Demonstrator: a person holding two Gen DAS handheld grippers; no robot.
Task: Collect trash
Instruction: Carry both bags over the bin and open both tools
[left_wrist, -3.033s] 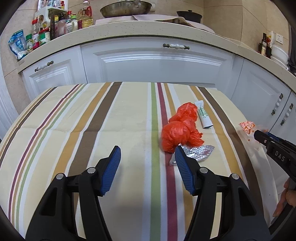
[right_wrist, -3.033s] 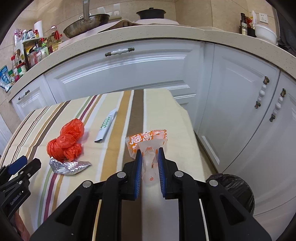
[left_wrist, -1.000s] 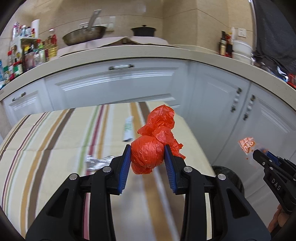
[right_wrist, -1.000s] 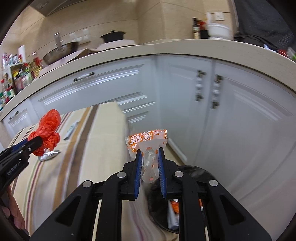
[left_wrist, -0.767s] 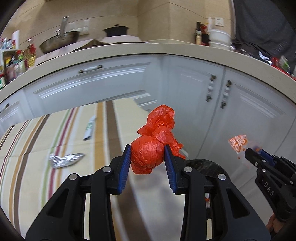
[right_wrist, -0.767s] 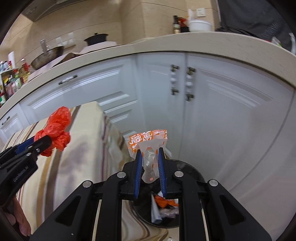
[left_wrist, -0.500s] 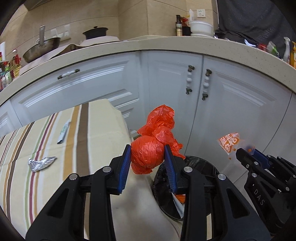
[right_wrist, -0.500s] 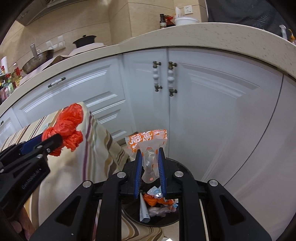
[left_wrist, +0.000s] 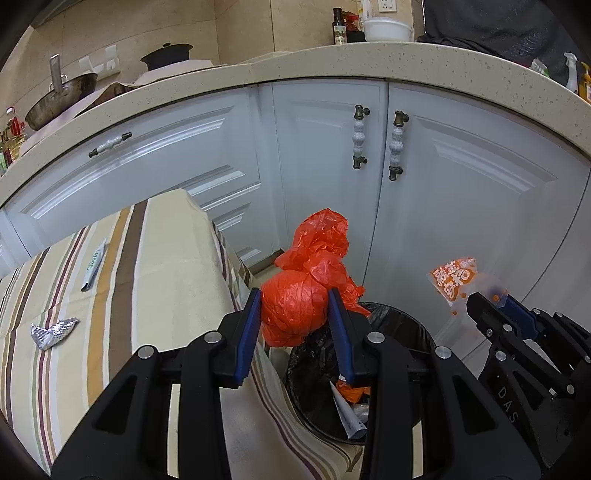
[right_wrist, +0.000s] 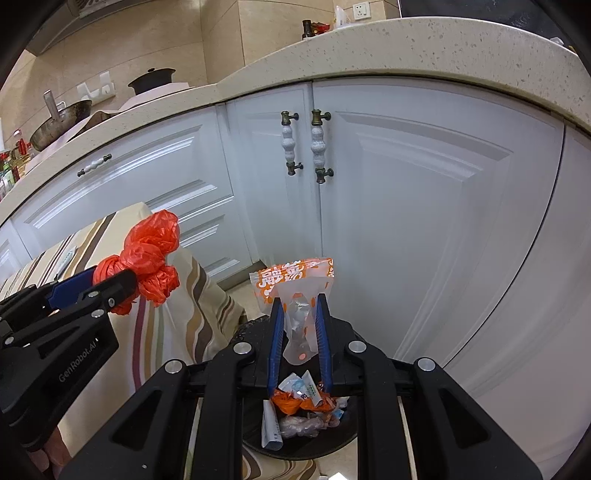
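Now both hands hang over the black-lined trash bin (right_wrist: 255, 441) on the floor, just off the end corner of the striped counter (left_wrist: 159, 236). The left gripper (left_wrist: 294, 325) has its fingers clamped on the balled orange plastic bag (left_wrist: 295, 310), which sits above the bin's near rim, by the counter's edge. The right gripper (right_wrist: 297, 345) has its fingers pinched nearly together on the clear snack wrapper (right_wrist: 295, 288) with orange print, and that one hangs right over the bin's mouth.

To do this well, I'd carry the orange bag further over the opening before letting go; its loose tail could catch the rim or the cloth. The wrapper is light, so a low release seems safer.

A second ago the left view was mostly counter, with only the bin's edge showing; since then both hands have swung off the end and dipped, grips unchanged. The foil scrap (left_wrist: 53, 332) and small tube (left_wrist: 92, 267) stay behind on the counter.
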